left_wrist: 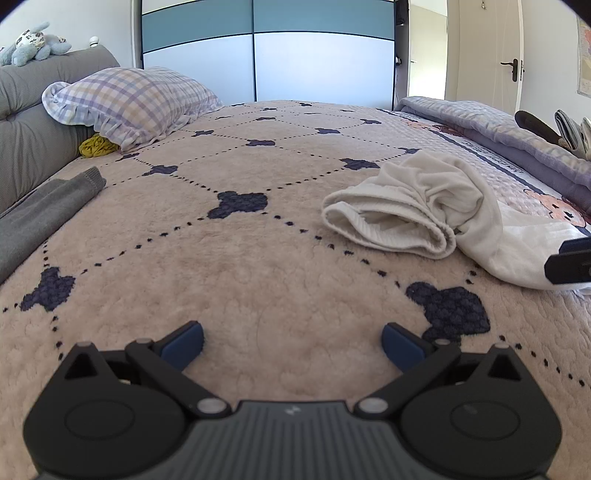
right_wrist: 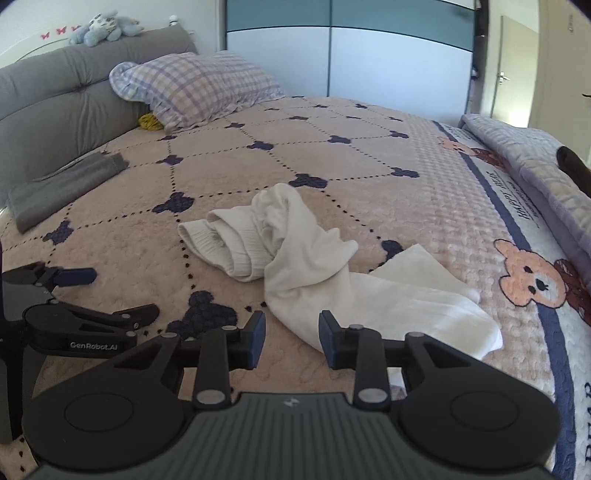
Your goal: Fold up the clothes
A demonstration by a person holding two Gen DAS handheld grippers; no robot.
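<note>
A: Where's the white garment point(right_wrist: 295, 254)?

B: Lying crumpled on the pink fleece bedspread point(right_wrist: 332, 155), towards the side with the bear print point(right_wrist: 532, 275). Its ribbed waistband end is rolled over on itself and faces the headboard side; a long leg of cloth trails from there towards the right gripper point(right_wrist: 291, 338).

A: Is that gripper holding it?

B: No. Its jaws stand partly apart, with the near edge of the cloth showing in the gap just beyond the tips. The pads press on nothing.

A: And the left gripper point(left_wrist: 291, 343)?

B: Spread wide over bare bedspread, nothing between its blue pads point(left_wrist: 184, 343). From its own camera the garment point(left_wrist: 417, 206) lies well off to its right. In the right wrist view it sits low at the left edge.

A: What else is on the bed?

B: A folded grey garment point(right_wrist: 62, 188) near the grey padded headboard point(right_wrist: 74, 85), a checked pillow point(right_wrist: 199, 88) with something yellow point(right_wrist: 149, 122) tucked under it, and a lilac quilt point(right_wrist: 535, 158) along the far right side. A blue plush toy point(right_wrist: 105, 26) lies on top of the headboard.
</note>
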